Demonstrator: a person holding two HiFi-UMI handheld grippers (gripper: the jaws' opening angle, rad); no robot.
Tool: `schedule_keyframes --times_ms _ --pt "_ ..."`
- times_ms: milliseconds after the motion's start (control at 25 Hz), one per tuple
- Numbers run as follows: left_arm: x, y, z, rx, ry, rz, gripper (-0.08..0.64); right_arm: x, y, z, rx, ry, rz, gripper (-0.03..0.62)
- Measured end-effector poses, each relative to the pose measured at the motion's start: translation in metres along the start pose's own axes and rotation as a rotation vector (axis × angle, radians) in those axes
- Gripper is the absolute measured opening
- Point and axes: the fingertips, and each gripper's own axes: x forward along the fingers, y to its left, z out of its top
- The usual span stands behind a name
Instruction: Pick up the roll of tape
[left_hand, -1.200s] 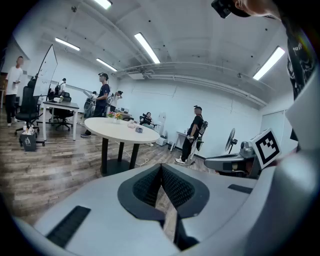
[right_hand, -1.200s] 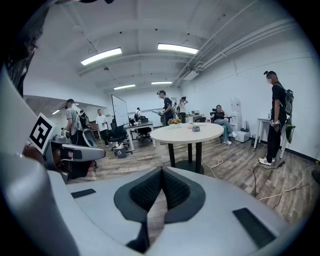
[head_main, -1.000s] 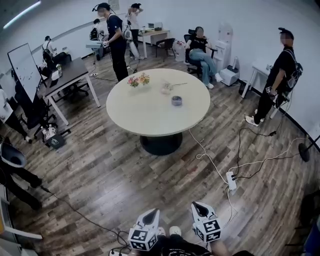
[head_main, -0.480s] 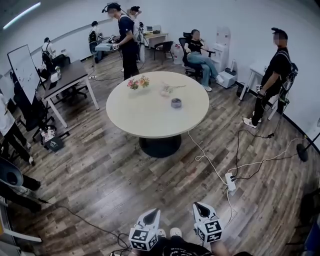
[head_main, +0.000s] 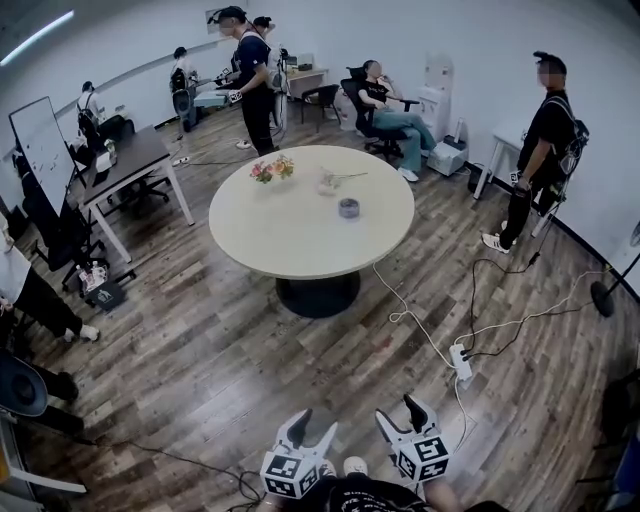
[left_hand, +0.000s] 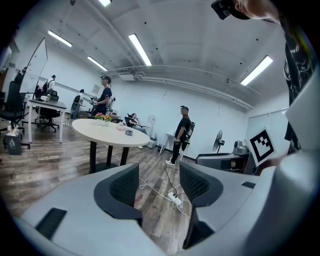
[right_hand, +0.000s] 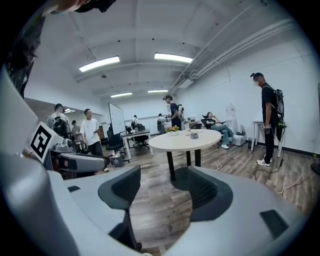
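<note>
Open floor (head_main: 200, 350) ahead, round table (head_main: 300, 235) beyond, power strip (head_main: 462, 362) at right

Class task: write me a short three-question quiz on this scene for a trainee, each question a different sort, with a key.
1. True or false: the roll of tape lies on the round table.
2. What else stands on that table? A) flowers B) laptop C) kettle
3. Fill in: the left gripper and the right gripper are both ____.
Key: 1 true; 2 A; 3 open: their jaws have just been opening, with nothing between them.
</note>
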Motion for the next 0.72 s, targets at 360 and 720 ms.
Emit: schedule_keyframes --times_ms 360,720 --pt "-0.001 0.016 0.002 0.029 0.019 -0.065 0.314 0.016 0.014 0.002 -0.012 -0.007 -0.037 0.307" --pt "-0.007 0.029 0.000 0.022 0.035 -0.099 0.314 0.030 0.025 0.002 0.003 0.003 -0.021 0.321"
